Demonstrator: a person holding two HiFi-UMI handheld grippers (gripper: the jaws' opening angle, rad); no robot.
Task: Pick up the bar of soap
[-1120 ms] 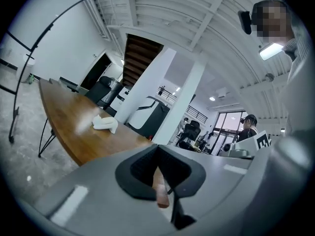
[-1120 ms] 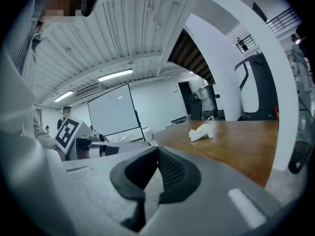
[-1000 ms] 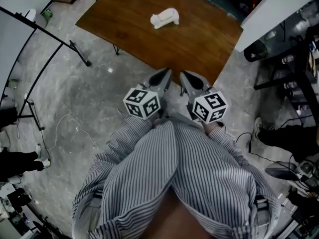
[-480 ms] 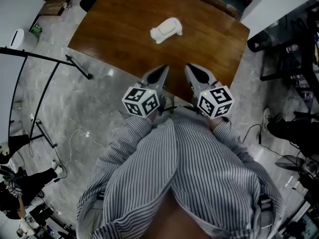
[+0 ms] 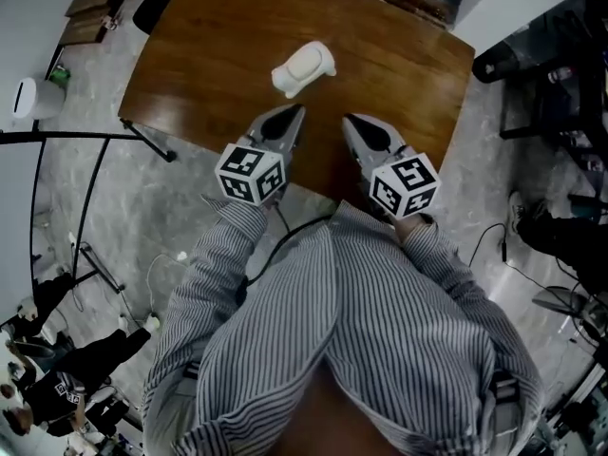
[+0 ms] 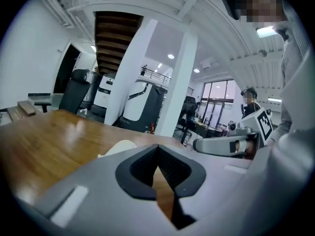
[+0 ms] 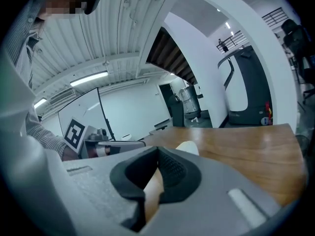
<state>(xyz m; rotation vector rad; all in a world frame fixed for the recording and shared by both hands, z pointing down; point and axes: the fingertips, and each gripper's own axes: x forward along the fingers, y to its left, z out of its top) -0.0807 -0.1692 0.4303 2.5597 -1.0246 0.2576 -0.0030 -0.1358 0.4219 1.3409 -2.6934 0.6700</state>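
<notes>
A person in a striped shirt [image 5: 285, 331] stands at the near edge of a brown wooden desk [image 5: 209, 55], holding a claw in each hand. A pale, rounded bar of soap [image 5: 304, 68] lies alone on the desk's bare top, toward the far side from the person. Everything else is placed around that soap.

The left claw [image 5: 291, 117] points at it from the near left, the right claw [image 5: 351, 124] from the near right. Both tips sit over the desk short of the soap, near it but not touching. The two claws angle slightly inward, so the soap lies ahead of the gap between them, which looks like lining up for a reach.

Each claw has its jaws pressed together with nothing between them; one will need to part before it can close around the soap. Both are held low and nearly level, tips dipped a little, likely so the jaws can meet the soap from the side. The pickup has not yet begun.
</notes>
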